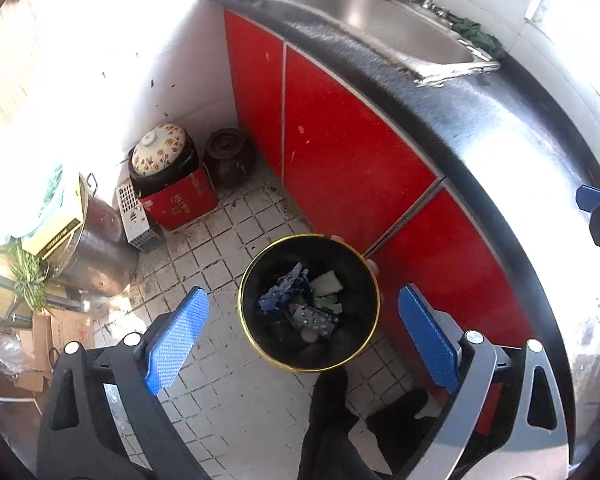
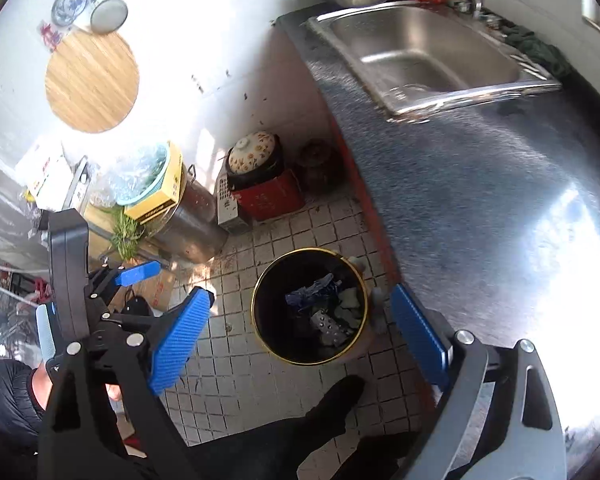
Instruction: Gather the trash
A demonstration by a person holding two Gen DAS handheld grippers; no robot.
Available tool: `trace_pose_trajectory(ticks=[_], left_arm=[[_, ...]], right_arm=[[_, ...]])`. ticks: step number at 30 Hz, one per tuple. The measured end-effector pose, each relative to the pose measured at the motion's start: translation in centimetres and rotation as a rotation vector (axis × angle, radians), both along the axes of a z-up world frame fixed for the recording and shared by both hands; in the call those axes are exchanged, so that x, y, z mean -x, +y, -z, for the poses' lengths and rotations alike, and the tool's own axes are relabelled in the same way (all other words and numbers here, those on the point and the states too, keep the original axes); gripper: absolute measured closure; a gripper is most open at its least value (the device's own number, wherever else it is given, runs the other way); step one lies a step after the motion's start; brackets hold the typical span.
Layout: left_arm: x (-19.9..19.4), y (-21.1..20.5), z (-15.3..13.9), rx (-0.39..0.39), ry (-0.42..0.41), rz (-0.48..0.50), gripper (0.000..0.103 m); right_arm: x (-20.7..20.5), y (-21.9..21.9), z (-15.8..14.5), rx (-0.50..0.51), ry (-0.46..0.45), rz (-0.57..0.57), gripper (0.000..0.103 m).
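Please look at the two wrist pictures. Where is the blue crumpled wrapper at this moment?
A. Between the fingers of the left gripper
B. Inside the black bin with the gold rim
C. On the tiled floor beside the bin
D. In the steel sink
B: the blue crumpled wrapper lies inside the black bin among other trash, and the left gripper and right gripper stand open above it, holding nothing.

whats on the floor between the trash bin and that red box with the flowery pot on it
Nothing but bare, grimy floor tiles between the trash bin and the red box; both wrist views show that stretch.
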State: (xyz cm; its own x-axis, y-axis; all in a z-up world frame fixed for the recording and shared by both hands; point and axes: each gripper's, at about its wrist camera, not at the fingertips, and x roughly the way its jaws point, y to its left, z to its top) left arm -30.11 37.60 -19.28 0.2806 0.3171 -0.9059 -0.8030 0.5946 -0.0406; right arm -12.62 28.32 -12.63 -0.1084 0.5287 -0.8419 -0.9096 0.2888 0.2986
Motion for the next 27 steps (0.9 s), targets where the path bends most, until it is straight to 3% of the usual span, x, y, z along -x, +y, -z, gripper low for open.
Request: trace_pose_trajectory(ticks=[7, 13, 18, 20, 27], left_arm=[[-10.2, -5.0, -6.7, -0.071, -0.066, 0.255, 0.01], [-20.0, -12.2, -11.6, -0.1, -0.157, 0.516, 0.01], [-26.8, -18.9, -12.9, -0.01, -0.171, 0.703, 0.01], [-28.3, -21.7, -13.1, -0.009, -0.168, 0.764, 0.01], [-31.7, -28.6, -13.4, -0.036, -0.139, 0.922, 0.01]], right_arm=[[-7.2, -13.6, -6.6, -0.072, -0.126, 0.362, 0.009], [-11.4, -28.6, -9.1, -0.063, -0.179, 0.736, 0.009], [-11.8, -38.4, -10.1, 0.02, -0.252, 0.992, 0.009], [-11.7, -41.3, -10.5, 0.05, -0.258, 1.083, 0.009], [-10.9, -46.4, -10.7, 0.087, -0.268, 1.226, 0.009]])
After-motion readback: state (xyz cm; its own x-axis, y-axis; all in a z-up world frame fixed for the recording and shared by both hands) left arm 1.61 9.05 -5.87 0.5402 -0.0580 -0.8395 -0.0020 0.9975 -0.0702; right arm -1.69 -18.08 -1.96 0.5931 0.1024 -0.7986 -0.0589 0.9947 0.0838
